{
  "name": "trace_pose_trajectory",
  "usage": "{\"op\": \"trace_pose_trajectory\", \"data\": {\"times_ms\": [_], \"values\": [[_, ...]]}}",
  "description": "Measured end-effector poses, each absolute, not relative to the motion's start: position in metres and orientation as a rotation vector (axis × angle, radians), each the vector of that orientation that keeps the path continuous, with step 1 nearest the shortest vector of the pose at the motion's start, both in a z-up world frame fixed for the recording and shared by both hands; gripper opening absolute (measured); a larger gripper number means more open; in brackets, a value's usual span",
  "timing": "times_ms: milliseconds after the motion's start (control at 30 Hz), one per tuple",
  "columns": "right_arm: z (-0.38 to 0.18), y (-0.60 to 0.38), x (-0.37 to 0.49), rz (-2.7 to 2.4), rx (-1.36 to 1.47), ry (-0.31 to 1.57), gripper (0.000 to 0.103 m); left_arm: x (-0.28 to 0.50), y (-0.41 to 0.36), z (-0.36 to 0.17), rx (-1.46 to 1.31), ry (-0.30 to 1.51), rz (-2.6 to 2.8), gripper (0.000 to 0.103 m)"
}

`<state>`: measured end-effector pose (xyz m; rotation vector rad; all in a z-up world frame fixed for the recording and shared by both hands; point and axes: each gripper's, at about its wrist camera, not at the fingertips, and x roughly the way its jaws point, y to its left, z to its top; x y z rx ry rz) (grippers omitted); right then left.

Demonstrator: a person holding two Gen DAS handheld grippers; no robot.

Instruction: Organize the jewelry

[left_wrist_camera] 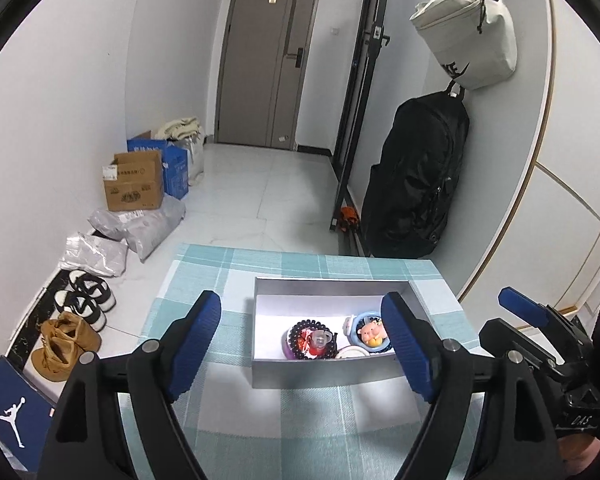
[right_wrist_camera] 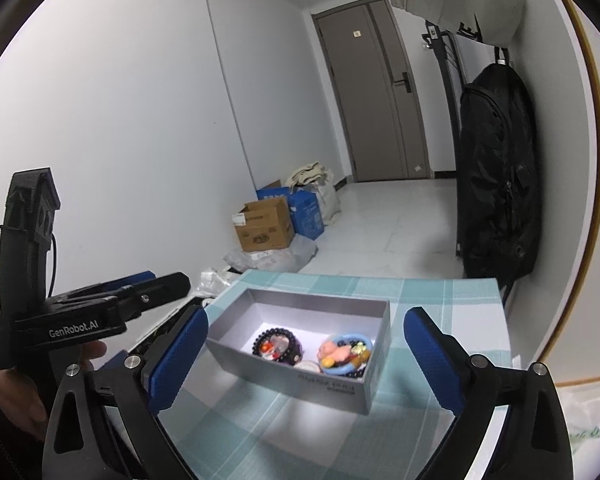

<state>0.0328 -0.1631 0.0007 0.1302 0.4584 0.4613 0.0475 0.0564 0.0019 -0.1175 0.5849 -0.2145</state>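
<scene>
A grey open box stands on a table with a teal checked cloth. Inside lie a dark bead bracelet, a blue ring with a pink figure charm and a white ring. My left gripper is open and empty, held in front of the box. My right gripper is open and empty, its fingers either side of the box, nearer the camera. The right gripper also shows at the right edge of the left wrist view, the left gripper at the left of the right wrist view.
Cardboard boxes, parcels and shoes line the floor at the left wall. A black backpack and a white bag hang on the right wall. A door stands at the hall's end.
</scene>
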Motion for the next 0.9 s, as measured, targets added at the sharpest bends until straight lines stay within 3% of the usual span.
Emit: {"op": "trace_pose_trajectory", "data": {"times_ms": [900], "values": [[0.0,-0.167,0.011,0.437,0.116,0.439,0.101,0.027,0.054,-0.004,-0.095,0.561,-0.147,0.083]]}}
